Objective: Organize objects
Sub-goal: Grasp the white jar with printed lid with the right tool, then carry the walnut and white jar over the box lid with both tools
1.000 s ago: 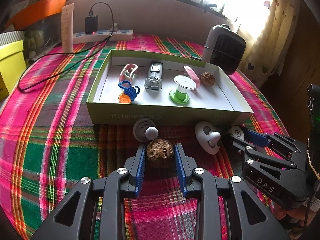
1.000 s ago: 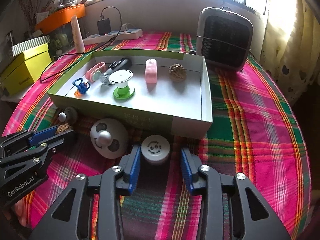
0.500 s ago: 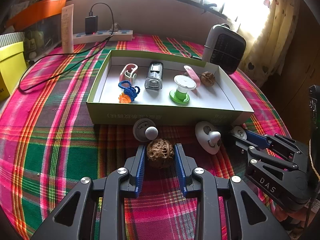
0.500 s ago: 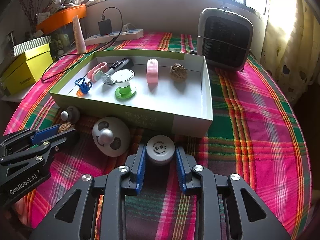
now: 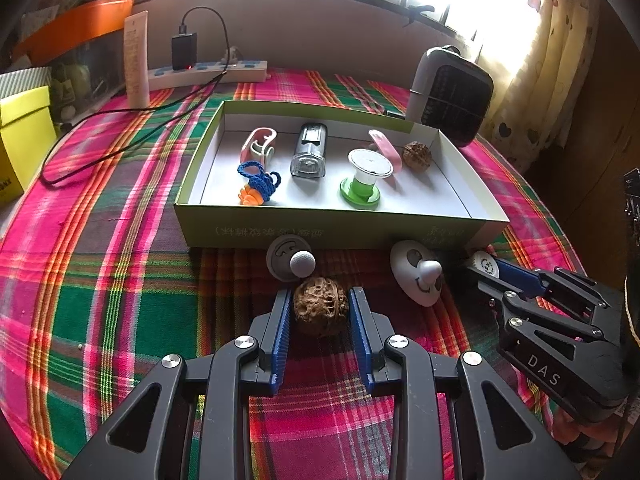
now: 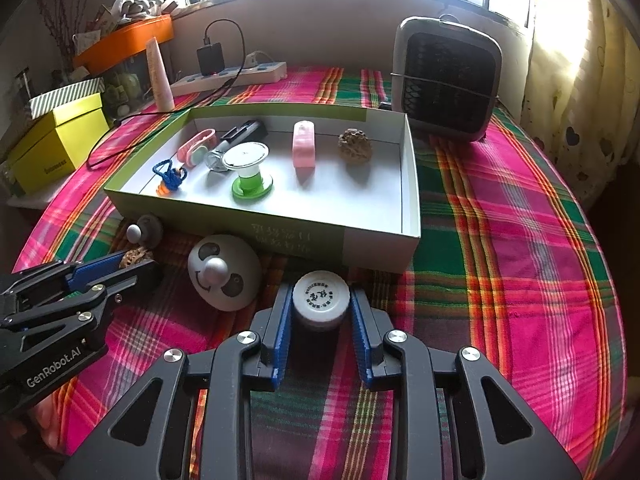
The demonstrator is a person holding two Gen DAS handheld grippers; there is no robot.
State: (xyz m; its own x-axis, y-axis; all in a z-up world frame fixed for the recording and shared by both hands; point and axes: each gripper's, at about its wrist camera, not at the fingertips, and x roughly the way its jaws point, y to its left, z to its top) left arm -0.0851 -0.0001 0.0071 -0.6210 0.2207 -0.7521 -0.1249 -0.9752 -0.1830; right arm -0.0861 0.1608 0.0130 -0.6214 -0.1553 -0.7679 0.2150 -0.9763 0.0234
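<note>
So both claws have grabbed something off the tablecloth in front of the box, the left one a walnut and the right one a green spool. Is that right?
Not quite. The right gripper is closed on a small white-capped jar, as the right wrist view shows. The green spool stands inside the box. The left gripper does hold a walnut.

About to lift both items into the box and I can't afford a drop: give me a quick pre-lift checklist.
1. Left claw closed on the walnut: ok.
2. Right claw closed on the small white jar: ok.
3. Free floor in the box, right of the walnut already inside: ok.
4. Panda knob clear of the right claw's fingers: ok, though close.
5. Grey knob clear of the held walnut: cannot tell, nearly touching.
</note>
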